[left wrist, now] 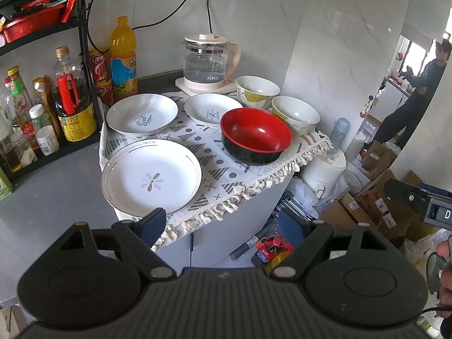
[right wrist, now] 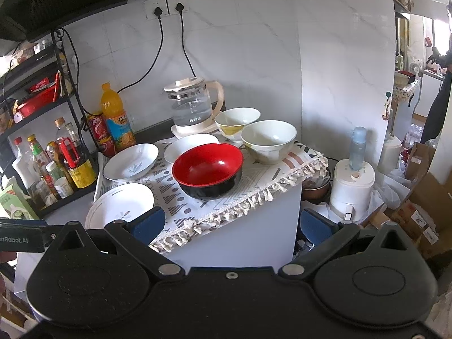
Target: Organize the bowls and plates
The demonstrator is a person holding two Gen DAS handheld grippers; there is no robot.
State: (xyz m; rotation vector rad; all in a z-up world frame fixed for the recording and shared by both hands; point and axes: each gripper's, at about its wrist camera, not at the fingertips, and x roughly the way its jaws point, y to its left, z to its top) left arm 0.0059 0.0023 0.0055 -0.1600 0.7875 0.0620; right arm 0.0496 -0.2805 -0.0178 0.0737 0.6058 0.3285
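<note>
On a patterned cloth lie three white plates: a large flower-print plate at the front, a lettered plate behind it, and a smaller plate. A red-and-black bowl sits mid-cloth, with two pale bowls behind it. My left gripper hangs open near the front plate's edge, holding nothing. My right gripper stands wide open before the cloth's fringe, empty.
A glass kettle stands at the back by the wall. A black rack of bottles and an orange drink bottle fill the left. Right of the counter stand a white appliance, boxes, and a person.
</note>
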